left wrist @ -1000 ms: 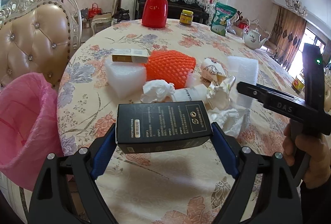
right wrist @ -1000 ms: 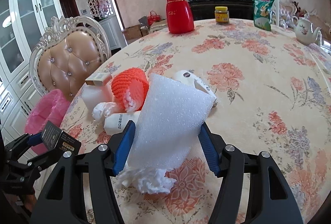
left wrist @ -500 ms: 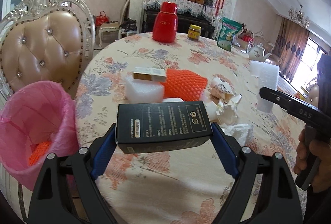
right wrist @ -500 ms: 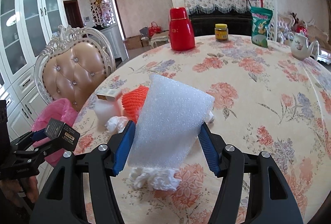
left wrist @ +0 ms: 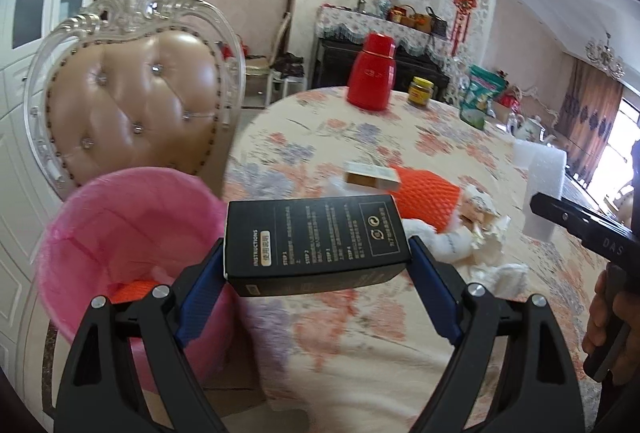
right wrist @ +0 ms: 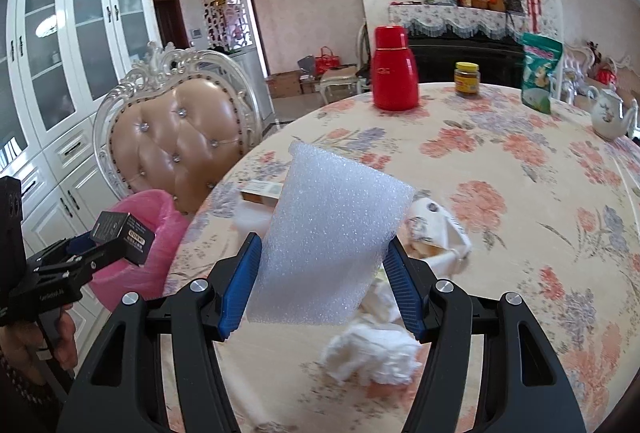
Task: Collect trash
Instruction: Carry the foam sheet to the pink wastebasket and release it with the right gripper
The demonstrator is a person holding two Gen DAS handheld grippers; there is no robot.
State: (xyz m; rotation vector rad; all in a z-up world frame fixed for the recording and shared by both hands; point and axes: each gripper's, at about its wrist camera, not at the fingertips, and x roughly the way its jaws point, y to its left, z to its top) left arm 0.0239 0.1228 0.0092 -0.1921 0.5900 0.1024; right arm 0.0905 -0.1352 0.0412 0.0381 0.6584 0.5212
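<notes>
**Two pieces of trash in the air, bin just off the table edge**

The black box (left wrist: 316, 239) sits clamped crosswise between the blue pads of the left gripper (left wrist: 316, 273), its printed face up and one end reaching out over the table edge toward the pink bin (left wrist: 132, 233). It looks rigid, flat-sided and clean-cornered, so the grasp seems firm. The bin, lined with a pink bag, stands below the table rim, beside the padded chair (left wrist: 136, 105), with something orange already at its bottom.

The right gripper (right wrist: 324, 281) is closed on a white foam sheet (right wrist: 332, 237), soft, pebbled and curled into a loose trough, held farther from the bin, above the table (right wrist: 500, 193).

Judging from this, the main risk is release too soon: the box appears to be only partly over the bin mouth, and it could strike the rim or drop to the floor. The foam is light and springy and could drift or bounce out.

On the table, past the bin, lie crumpled tissue (right wrist: 372, 353), an orange foam net (left wrist: 428, 197) and a small carton (left wrist: 372, 175).
</notes>
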